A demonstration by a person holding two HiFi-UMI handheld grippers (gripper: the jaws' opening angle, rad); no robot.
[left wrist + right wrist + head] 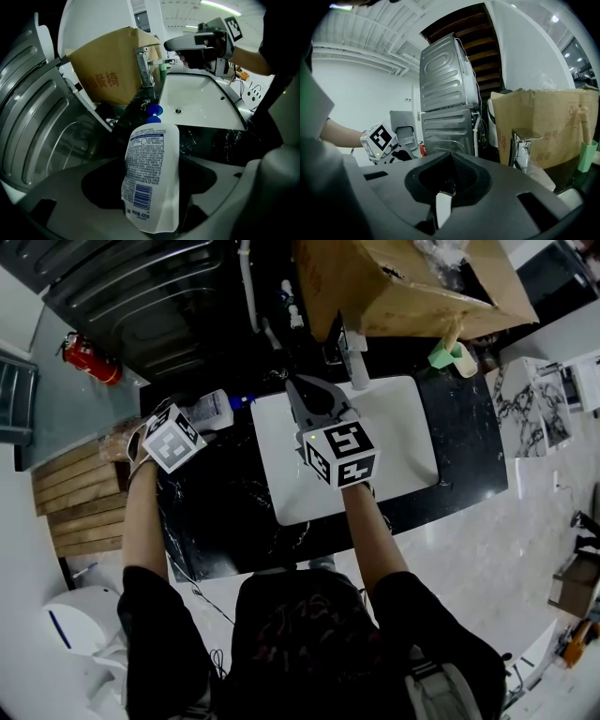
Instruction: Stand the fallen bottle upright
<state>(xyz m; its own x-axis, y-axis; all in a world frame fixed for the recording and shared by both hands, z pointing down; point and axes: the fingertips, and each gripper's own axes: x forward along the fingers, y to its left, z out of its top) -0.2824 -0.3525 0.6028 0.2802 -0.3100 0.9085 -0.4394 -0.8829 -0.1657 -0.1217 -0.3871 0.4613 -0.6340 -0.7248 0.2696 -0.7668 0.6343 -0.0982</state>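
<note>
A white bottle (211, 412) with a blue cap (242, 402) lies on its side on the black counter (220, 521), just left of the white sink (408, 442). My left gripper (199, 425) points steeply down over it. In the left gripper view the bottle (152, 178) lies lengthwise between the wide-spread jaws, label up and cap (153, 111) at the far end, with dark gaps on both sides. My right gripper (314, 395) hovers over the sink with its jaws shut and nothing in them, and its view shows the closed jaws (446, 190).
A metal tap (354, 367) stands at the sink's back edge, and a cardboard box (412, 287) lies behind it. A green cup (453, 357) sits at the back right. A grey metal appliance (141, 287) and a red fire extinguisher (89, 360) are at the far left, above a wooden pallet (80, 493).
</note>
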